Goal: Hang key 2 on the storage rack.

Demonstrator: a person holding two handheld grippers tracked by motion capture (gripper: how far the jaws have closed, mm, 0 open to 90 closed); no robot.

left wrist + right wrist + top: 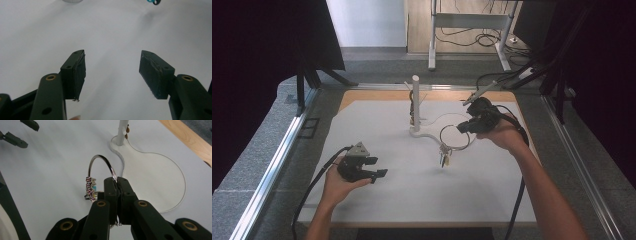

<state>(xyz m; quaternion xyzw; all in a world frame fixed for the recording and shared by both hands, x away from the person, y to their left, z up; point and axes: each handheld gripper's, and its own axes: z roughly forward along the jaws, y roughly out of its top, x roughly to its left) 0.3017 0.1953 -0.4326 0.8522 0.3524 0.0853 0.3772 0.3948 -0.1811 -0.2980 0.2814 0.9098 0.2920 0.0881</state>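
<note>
Metal ring (pixel 455 137), one, centre-right of high view, gripped by right gripper (pixel 463 127); left gripper (pixel 377 167) lower left; one white stand (pixel 416 100).
Left gripper view: jaws wide apart over bare white mat (pixel 112 30).
Right gripper view: jaws clamped on ring (pixel 100 167); small trinkets (pixel 90 190) threaded on, uncountable.

text: none legible | labels: none | numbers: none

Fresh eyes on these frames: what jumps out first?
The right hand-held gripper stands out first, its jaws shut on a big metal ring hung with a small bunch of keys, held right of the table's middle. Behind it stands a white post on a curved white base. The left hand-held gripper sits open over bare white tabletop near the front left.
</note>
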